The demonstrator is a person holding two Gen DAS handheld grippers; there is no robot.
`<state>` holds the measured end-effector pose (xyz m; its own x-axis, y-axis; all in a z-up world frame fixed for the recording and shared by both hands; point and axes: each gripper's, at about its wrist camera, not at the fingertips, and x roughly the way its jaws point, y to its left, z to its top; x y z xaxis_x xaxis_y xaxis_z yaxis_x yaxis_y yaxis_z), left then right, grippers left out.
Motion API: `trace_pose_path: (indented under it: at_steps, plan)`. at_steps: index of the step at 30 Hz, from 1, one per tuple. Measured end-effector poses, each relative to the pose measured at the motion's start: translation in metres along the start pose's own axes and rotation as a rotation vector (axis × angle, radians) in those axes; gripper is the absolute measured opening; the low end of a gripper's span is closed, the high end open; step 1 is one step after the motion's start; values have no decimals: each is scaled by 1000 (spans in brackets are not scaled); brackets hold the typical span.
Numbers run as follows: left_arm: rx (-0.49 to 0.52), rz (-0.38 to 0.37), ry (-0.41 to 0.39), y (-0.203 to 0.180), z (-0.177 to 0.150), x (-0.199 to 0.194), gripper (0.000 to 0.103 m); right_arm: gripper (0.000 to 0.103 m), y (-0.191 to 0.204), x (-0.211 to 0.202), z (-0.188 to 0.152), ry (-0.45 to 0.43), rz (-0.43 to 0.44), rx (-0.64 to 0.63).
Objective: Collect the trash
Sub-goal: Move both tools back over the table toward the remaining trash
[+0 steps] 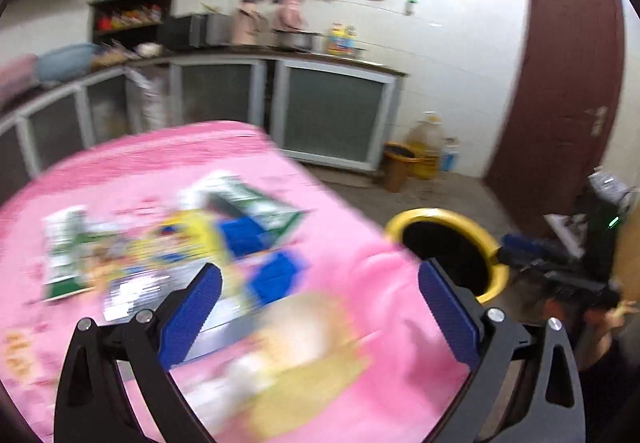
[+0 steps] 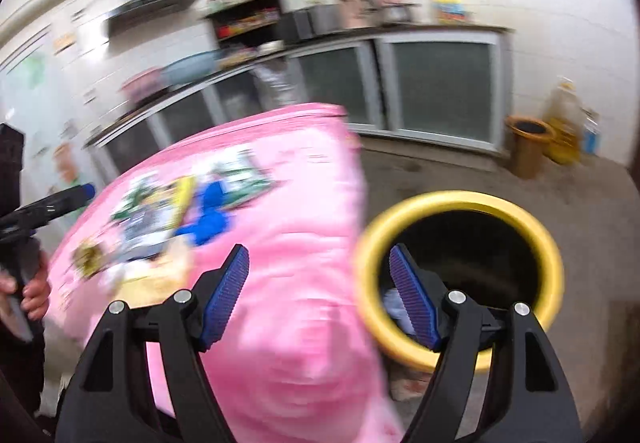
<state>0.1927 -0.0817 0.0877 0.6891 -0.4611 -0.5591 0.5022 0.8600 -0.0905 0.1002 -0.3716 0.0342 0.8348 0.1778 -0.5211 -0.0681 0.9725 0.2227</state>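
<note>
— What are your fingers doing?
— Both spread wide, holding nothing: my left gripper (image 1: 320, 317) over the pink tablecloth (image 1: 360, 283), my right gripper (image 2: 319, 293) at the yellow-rimmed bin (image 2: 460, 203).
— The trash?
— Blurred wrappers (image 1: 180, 243) at eleven o'clock — the green carton (image 1: 256, 203) runs toward ten.

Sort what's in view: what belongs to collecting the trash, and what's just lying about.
For the job:
wrappers on the pink table
yellow bin beside it
left gripper, open, empty
right gripper, open, empty

Lying about:
brown bin by the cabinets
bottles
microwave
door
</note>
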Motion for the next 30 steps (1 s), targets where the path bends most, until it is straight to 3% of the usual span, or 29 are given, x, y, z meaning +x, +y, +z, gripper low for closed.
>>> trace_pose_path:
  at_steps: [4,11,17,30]
  plan:
    - [8,179,21,53,-36,-40,95,70,60,17,-3,42,116,-120]
    - [-52,291,109,118,-86,-59,95,71,114,64,-15,164,236,-190]
    - [-111,295,124,147,-105,-56,95,71,127,96,-17,239,291,-121]
    - [-178,278,194,181,-106,-12,95,71,121,138,-18,290,225,-67]
